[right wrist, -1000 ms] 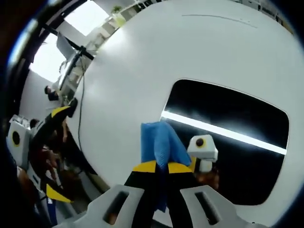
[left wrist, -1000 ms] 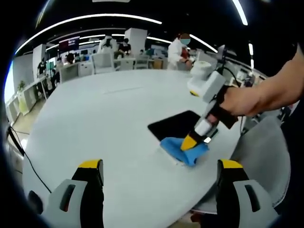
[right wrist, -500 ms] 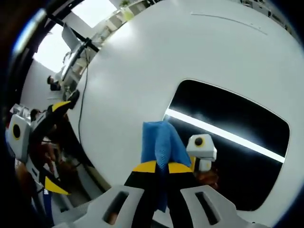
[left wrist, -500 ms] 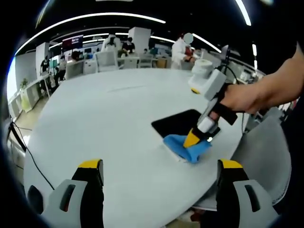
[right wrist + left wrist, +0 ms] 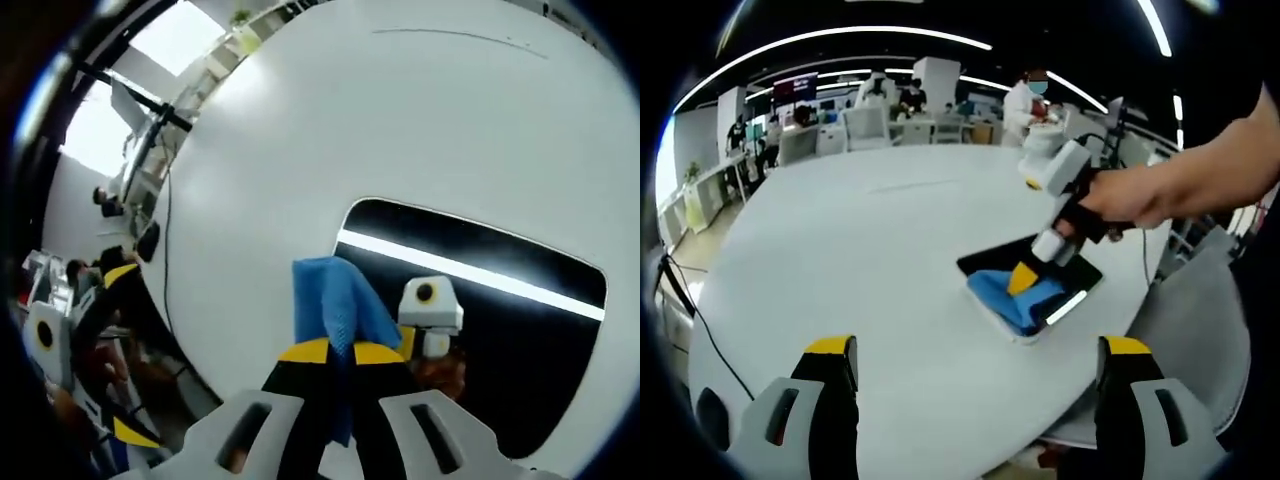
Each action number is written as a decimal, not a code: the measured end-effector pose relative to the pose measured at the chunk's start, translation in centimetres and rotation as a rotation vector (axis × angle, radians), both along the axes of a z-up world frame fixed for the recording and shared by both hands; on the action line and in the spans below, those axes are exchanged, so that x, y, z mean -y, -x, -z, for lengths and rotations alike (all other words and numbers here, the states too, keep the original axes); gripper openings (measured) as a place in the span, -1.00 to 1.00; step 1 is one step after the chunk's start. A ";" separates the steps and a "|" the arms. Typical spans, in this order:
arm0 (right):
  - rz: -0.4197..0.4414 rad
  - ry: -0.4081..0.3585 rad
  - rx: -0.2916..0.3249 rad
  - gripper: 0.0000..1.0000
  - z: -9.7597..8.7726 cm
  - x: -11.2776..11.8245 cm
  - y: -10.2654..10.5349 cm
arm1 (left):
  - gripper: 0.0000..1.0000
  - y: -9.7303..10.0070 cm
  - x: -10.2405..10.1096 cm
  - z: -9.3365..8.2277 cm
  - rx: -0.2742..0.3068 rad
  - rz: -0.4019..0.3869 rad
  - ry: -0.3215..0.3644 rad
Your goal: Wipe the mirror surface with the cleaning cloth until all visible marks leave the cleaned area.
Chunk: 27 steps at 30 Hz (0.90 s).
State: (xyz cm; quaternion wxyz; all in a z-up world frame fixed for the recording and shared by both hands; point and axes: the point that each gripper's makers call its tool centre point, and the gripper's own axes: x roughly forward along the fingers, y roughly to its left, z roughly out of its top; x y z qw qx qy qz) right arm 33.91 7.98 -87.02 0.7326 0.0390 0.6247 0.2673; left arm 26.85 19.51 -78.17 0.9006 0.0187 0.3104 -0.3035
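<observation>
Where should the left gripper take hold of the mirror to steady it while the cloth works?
Probably the far rim of the mirror, approached low from the table side, since the mirror lies flat and its near part is covered by the blue cleaning cloth pinched in the right gripper. The left gripper is open and clear.

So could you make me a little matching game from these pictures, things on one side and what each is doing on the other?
Things:
1. cleaning cloth
2. mirror
3. left gripper
4. right gripper

States:
A. lies flat on the white table, dark, reflecting a bright strip of light
B. jaws wide apart, holding nothing, above the table
C. blue, pinched between two jaws and pressed on the mirror
D. jaws closed on the cloth

Pairs: 1-C, 2-A, 3-B, 4-D
</observation>
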 end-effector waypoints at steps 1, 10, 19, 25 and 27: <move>0.003 -0.002 -0.002 -0.98 0.0 0.0 -0.2 | 1.00 0.0 0.0 0.0 0.000 0.001 0.000; -0.011 0.003 -0.002 -0.98 0.0 -0.2 -2.4 | 1.00 0.0 -0.5 0.0 -0.006 -0.006 -0.002; -0.004 0.000 0.008 -0.98 0.1 -0.6 -4.9 | 1.00 0.4 -0.6 0.0 -0.015 0.007 -0.018; -0.010 -0.003 0.008 -0.98 0.0 -0.8 -6.1 | 1.00 0.5 -0.7 0.2 -0.024 -0.005 -0.009; -0.009 0.003 0.025 -0.98 -0.1 -0.7 -6.7 | 1.00 0.5 -0.6 0.2 -0.024 -0.012 -0.003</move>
